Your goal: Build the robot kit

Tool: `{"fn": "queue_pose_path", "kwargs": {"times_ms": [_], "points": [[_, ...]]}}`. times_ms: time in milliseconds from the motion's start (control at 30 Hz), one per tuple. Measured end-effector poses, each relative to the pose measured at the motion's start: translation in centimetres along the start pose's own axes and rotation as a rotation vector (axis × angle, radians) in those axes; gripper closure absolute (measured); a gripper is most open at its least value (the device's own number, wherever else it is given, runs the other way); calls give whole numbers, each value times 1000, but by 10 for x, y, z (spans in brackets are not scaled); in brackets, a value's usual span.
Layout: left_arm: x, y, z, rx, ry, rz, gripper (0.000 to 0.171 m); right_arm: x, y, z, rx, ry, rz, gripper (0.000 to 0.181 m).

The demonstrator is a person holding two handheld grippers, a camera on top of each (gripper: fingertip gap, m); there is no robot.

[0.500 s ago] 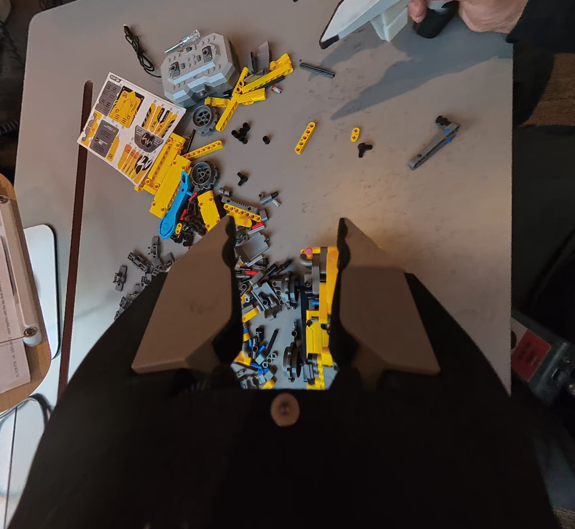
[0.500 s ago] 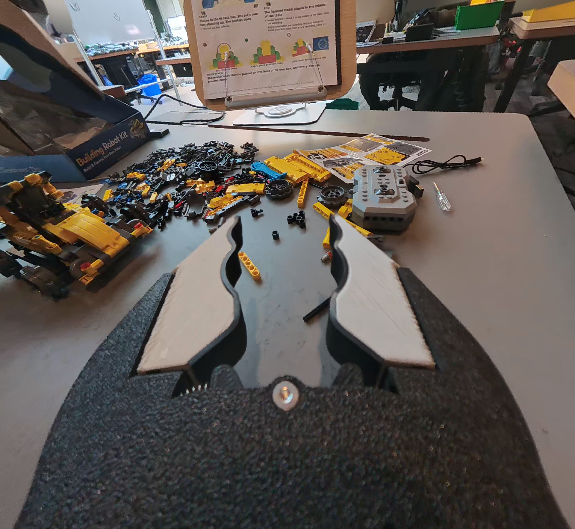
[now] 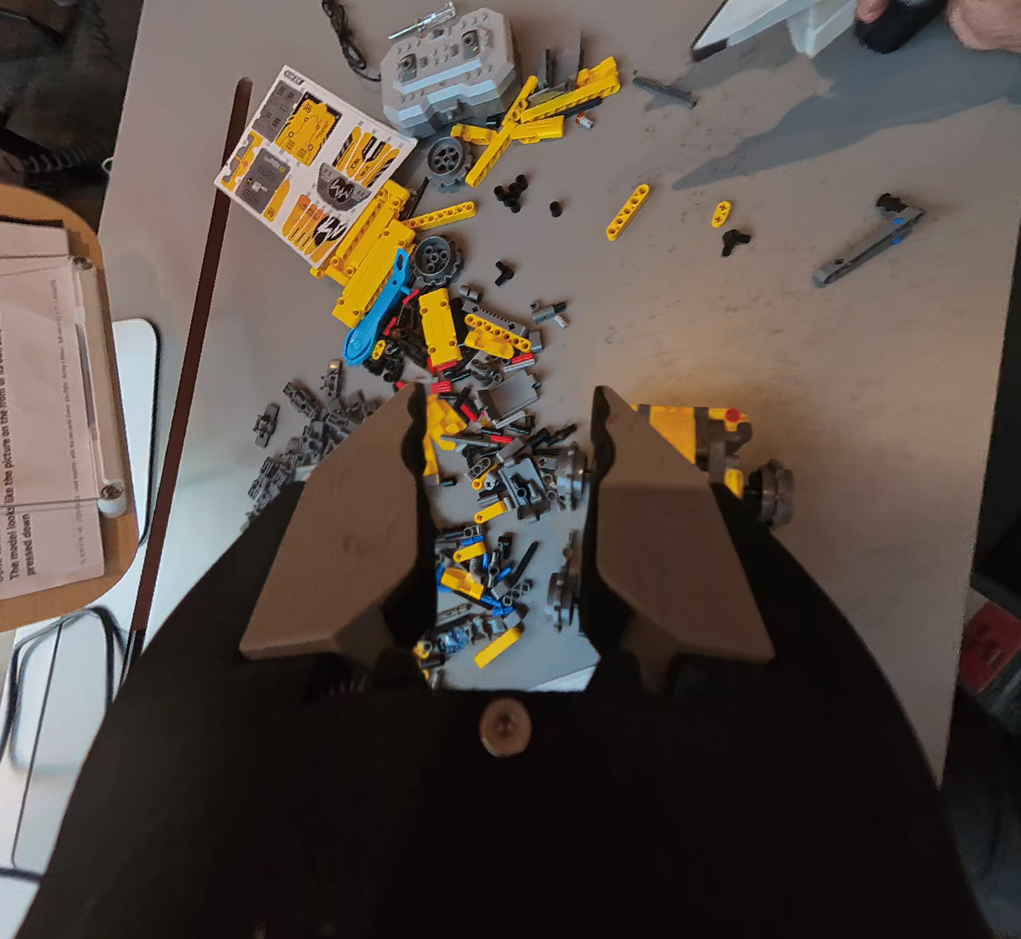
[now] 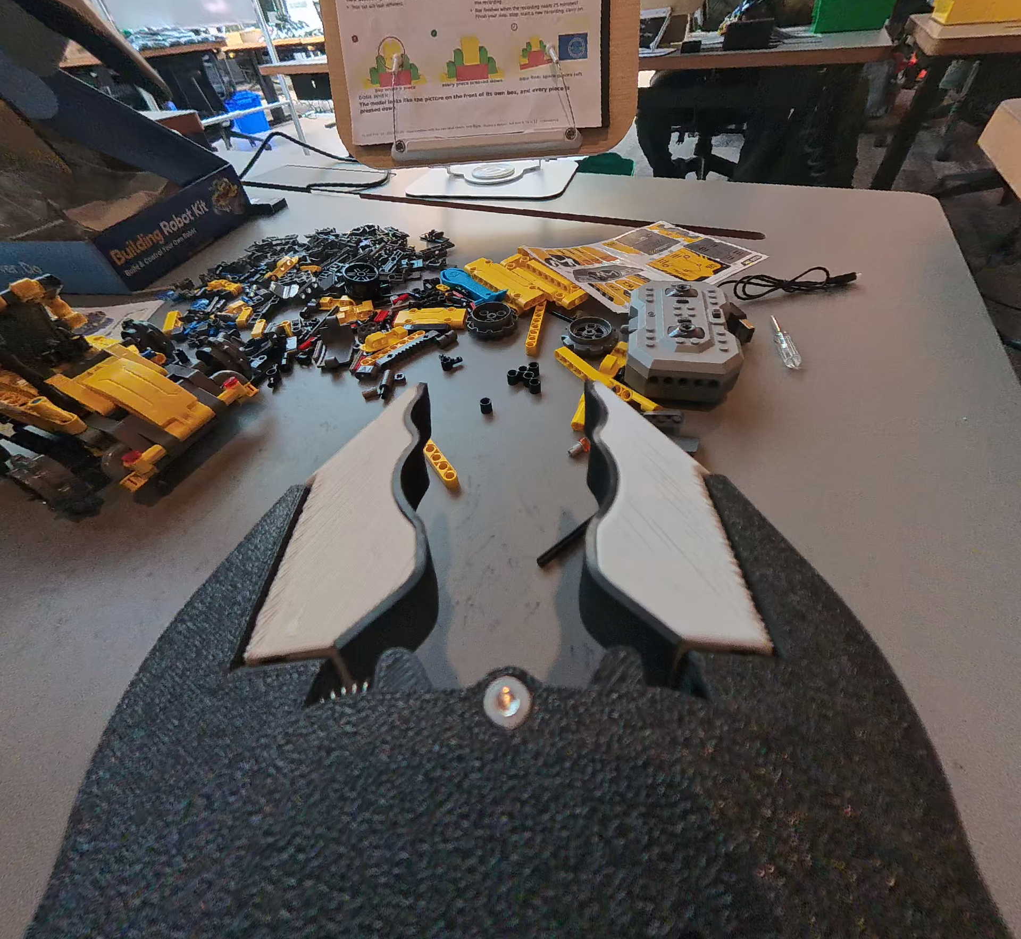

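The left gripper [image 3: 505,398], brown-fingered, is held wide and empty above a dense heap of small grey, black and yellow building pieces [image 3: 497,476] on the grey table [image 3: 829,360]; a part-built yellow and grey vehicle model [image 3: 718,442] lies just beside its right finger. A descent here could scatter the heap or knock the model. The right gripper [image 4: 505,398], white-fingered, is likewise wide and empty, low over a short yellow holed beam [image 4: 441,465] and a thin black axle rod [image 4: 563,545]; either could be nudged and roll away.
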State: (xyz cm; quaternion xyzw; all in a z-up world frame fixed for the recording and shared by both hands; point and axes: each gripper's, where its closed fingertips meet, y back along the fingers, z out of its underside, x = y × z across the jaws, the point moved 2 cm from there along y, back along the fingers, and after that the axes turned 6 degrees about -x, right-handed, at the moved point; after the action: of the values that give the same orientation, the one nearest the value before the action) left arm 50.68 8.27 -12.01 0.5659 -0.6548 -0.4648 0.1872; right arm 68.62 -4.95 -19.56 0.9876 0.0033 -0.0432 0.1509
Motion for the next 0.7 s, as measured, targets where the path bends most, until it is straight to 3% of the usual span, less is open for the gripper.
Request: {"fn": "queue_pose_path", "kwargs": {"times_ms": [233,433,500,700], "points": [[-66,29,56,-16,215,-108,119,0,2,-2,19,0,1,126],[-93,31,98,-48,349,-87,127,-1,3,-2,26,-4,-15,126],[-94,27,103,-68,358,-77,131,-1,4,-3,33,-8,-19,126],[-94,25,99,-57,344,-91,164,-2,5,-4,45,-6,-25,127]]}}
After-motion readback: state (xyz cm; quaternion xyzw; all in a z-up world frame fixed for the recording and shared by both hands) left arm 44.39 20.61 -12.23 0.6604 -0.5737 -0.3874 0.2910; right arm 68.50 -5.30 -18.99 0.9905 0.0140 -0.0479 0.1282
